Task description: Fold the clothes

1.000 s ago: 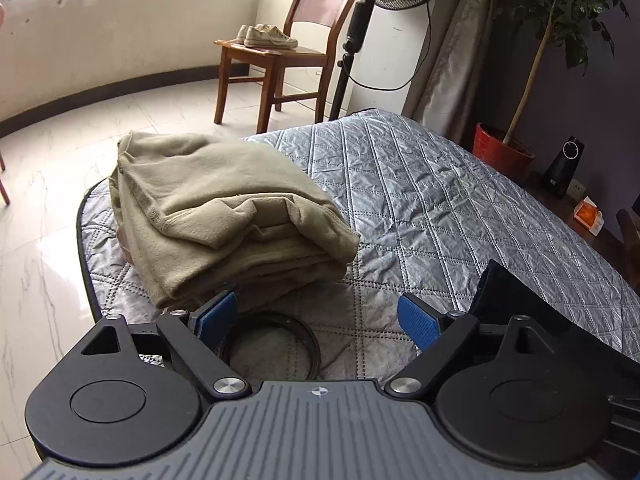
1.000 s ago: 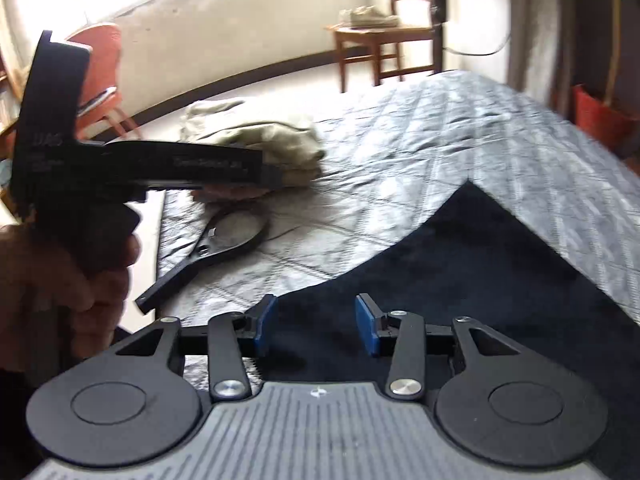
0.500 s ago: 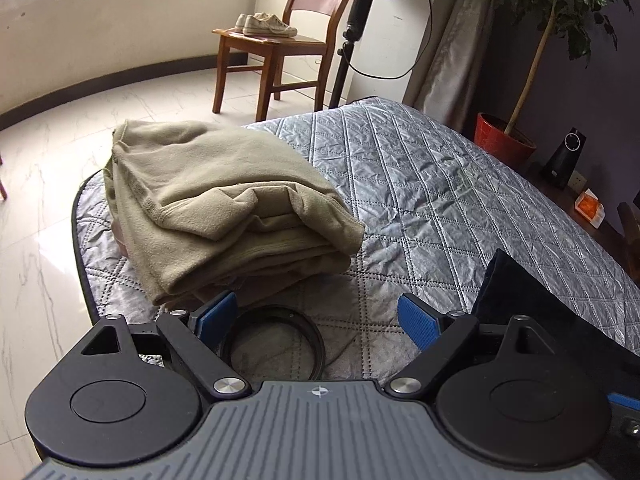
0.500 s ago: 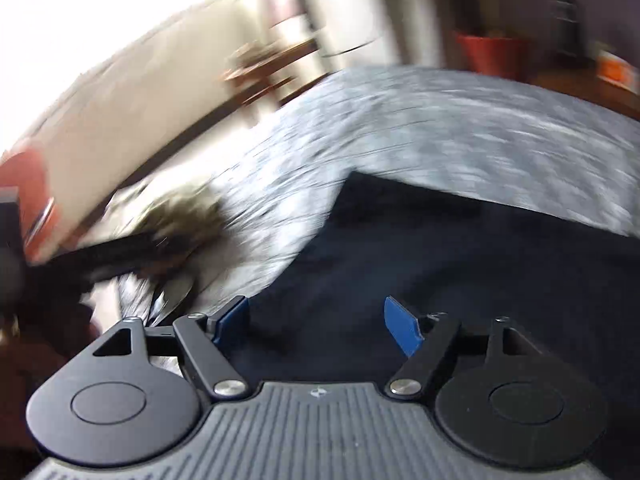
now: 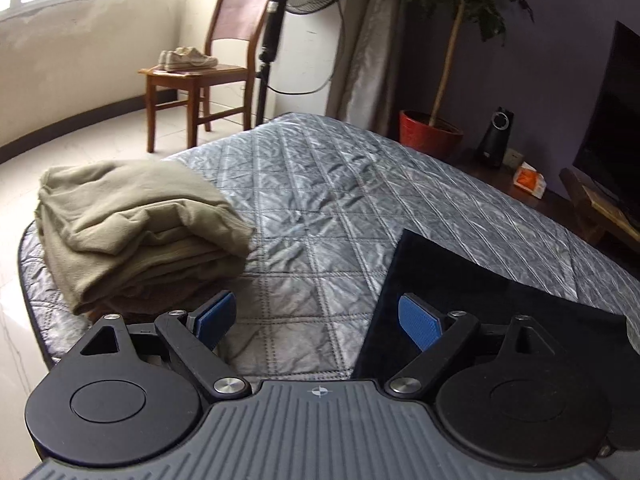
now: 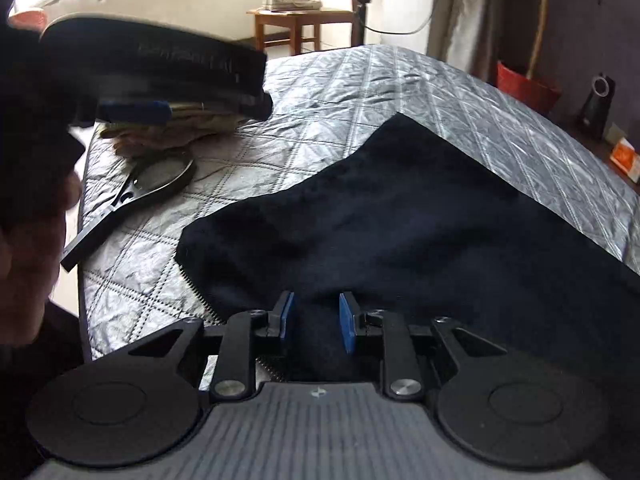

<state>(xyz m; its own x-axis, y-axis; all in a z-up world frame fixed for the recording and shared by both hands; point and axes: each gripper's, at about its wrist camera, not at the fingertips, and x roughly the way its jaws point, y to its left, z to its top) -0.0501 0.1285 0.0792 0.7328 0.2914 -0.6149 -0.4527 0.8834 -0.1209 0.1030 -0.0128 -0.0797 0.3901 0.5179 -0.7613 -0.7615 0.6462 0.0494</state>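
Dark cloth point(image 6: 400, 216) is lying flat, zigzag-edged, ahead of the right gripper point(image 6: 316, 322), seemingly pinching its hem, while the left gripper point(image 5: 318, 318) is hovering wide apart right of folded beige garments point(image 5: 132, 228).

Black linkage fingers point(image 5: 420, 322); blue pads; silver screws

We record one line of pale lettering on the side of the left tongs point(image 6: 160, 60), seen in the right wrist view; it is blurred and we cannot read it. We also note a small crosshair mark moulded on the grey ribbed housing point(image 5: 318, 391) in the left wrist view. We find no other legible text, label, brand or number on anything in either view.
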